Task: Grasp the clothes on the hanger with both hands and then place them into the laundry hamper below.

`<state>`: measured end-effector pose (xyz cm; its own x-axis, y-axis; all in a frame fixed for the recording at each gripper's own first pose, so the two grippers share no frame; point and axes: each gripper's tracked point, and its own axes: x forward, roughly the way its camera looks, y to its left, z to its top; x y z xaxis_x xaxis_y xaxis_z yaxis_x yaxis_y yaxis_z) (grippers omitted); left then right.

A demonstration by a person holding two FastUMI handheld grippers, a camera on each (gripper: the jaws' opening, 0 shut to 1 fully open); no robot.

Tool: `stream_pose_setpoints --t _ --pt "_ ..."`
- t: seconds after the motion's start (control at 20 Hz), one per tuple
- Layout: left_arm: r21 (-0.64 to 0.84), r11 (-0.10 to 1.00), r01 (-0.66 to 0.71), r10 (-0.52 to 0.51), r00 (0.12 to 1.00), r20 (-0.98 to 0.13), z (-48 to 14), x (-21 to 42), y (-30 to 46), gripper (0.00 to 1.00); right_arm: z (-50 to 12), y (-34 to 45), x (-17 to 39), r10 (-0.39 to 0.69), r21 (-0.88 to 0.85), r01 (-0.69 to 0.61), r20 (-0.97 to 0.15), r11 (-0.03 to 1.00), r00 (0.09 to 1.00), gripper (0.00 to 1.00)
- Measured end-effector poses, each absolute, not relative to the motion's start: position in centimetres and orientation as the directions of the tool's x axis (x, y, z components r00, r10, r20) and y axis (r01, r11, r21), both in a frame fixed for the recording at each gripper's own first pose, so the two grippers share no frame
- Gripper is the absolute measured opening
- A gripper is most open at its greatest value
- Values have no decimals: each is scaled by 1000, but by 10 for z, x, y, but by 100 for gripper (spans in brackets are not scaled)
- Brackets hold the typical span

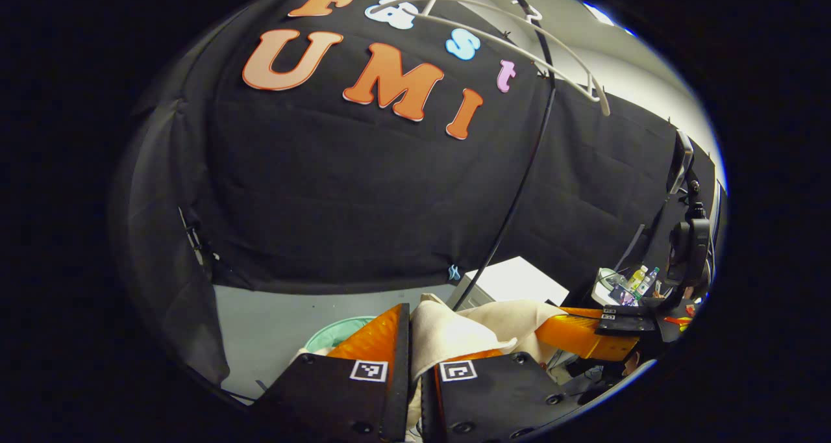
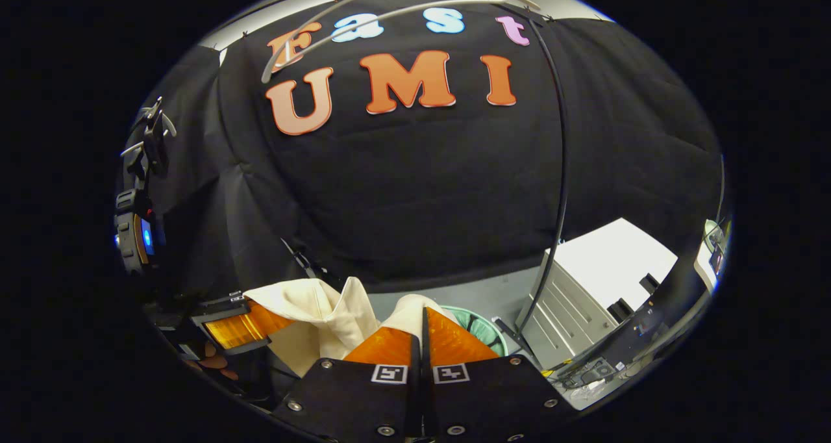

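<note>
Left gripper [image 1: 415,352]: fingers clamped on a fold of the cream garment [image 1: 454,332]
Right gripper [image 2: 423,339]: fingers pressed together on the same cloth
Garment: held between both grippers, off the white hanger [image 2: 389,1]
Hamper [image 2: 483,329]: pale green rim seen on the floor, beneath the cloth
Hanger: left bare overhead

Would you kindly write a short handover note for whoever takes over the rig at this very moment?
Left claw: shut on the cream garment.
Right claw: shut on the same garment, at its other end.
Hanger: bare, hanging overhead on the rack.
Laundry hamper: pale green, on the floor just beyond and below the claws.
Done: garment grasped with both claws and off the hanger.
Left: lower it into the hamper and open both claws.
</note>
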<state>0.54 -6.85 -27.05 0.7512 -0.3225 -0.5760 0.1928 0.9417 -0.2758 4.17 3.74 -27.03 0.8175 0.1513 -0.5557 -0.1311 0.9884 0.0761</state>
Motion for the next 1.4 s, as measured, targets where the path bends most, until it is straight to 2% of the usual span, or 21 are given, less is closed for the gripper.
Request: stream_pose_setpoints --t 0.3,0.35,0.6,0.75,0.8,0.85,0.9,0.95,1.0,1.05,1.1,1.15,1.2,1.3,1.35,1.4 --pt "-260 953 156 -298 651 -698 -326 -19 -60 16 -335 40 27 135 69 -121 -696 990 705 3" --pt "-263 955 137 -288 636 -716 -331 -25 -56 22 -345 39 25 131 68 -119 -711 991 691 6" --pt "-250 965 80 -250 571 -782 -365 -40 -41 29 -386 42 -3 134 89 -105 -789 991 600 11" --pt "-225 972 64 -224 537 -814 -376 -52 -29 30 -398 35 -6 129 108 -71 -812 992 570 19" --pt "-222 973 54 -217 521 -825 -380 -57 -27 31 -396 33 -7 128 114 -61 -813 992 567 29" --pt "-221 974 45 -213 512 -832 -383 -61 -24 37 -398 30 -8 127 122 -46 -814 991 567 40" --pt "-221 975 39 -210 504 -838 -385 -63 -23 45 -399 28 -10 126 127 -37 -819 991 559 36" --pt "-223 974 36 -211 497 -842 -386 -65 -21 62 -404 24 -15 123 128 -29 -828 991 547 53" --pt "-227 973 32 -213 492 -844 -385 -68 -21 51 -406 24 -17 121 130 -21 -835 991 536 64" --pt "-235 972 27 -218 488 -845 -384 -69 -21 68 -410 23 -20 120 134 -13 -841 991 527 70" --pt "-241 970 17 -219 483 -848 -383 -71 -20 72 -412 24 -22 124 141 -7 -844 990 521 83" --pt "-245 969 8 -219 477 -851 -385 -74 -20 89 -412 26 -24 128 147 -3 -846 989 518 89" --pt "-242 970 0 -213 478 -852 -384 -74 -17 87 -412 26 -26 127 148 -1 -846 989 517 91" --pt "-235 972 -11 -202 475 -857 -385 -77 -14 93 -410 24 -27 122 142 -1 -845 990 521 94" --pt "-231 973 -15 -197 474 -858 -386 -77 -14 91 -410 24 -28 118 137 -2 -844 991 523 95" --pt "-229 973 -15 -195 472 -860 -385 -79 -15 100 -410 23 -30 115 132 -5 -846 991 521 95"
